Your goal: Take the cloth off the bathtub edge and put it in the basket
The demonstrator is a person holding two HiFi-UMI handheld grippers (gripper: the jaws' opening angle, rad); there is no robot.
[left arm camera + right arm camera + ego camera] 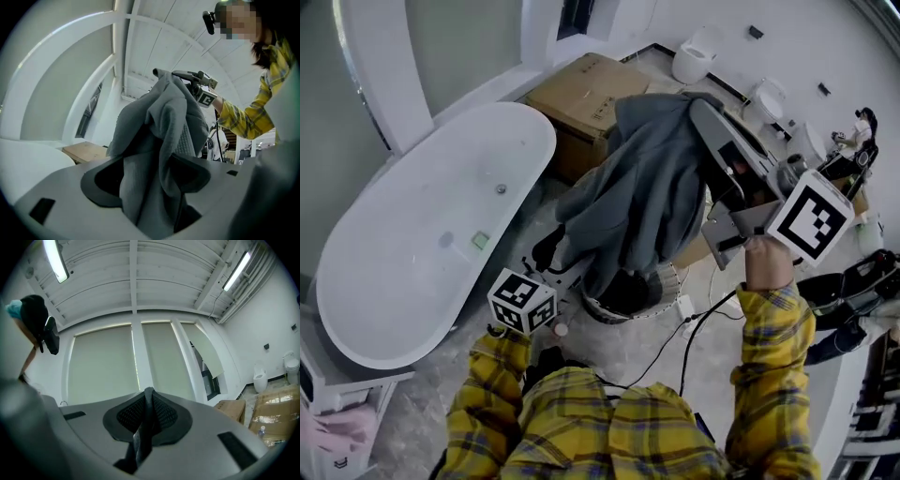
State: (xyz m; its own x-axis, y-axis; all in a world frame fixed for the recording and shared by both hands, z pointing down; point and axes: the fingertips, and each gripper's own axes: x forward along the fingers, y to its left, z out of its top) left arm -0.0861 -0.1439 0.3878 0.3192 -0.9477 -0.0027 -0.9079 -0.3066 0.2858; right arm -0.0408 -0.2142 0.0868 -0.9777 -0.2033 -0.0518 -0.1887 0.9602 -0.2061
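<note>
No legible text, brand or number; left gripper cube [522, 300], right gripper cube [810, 217]: square marker patterns only.

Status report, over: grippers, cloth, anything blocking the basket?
Right gripper shut on cloth, raised high. Left gripper open, cloth loose between its jaws. Cloth off the bathtub, hanging over the basket. Nothing seen blocking the drop.

The right tool [701, 105] holds the grey cloth [637, 197] up above the basket [668, 286], beside the bathtub [412, 253].
</note>
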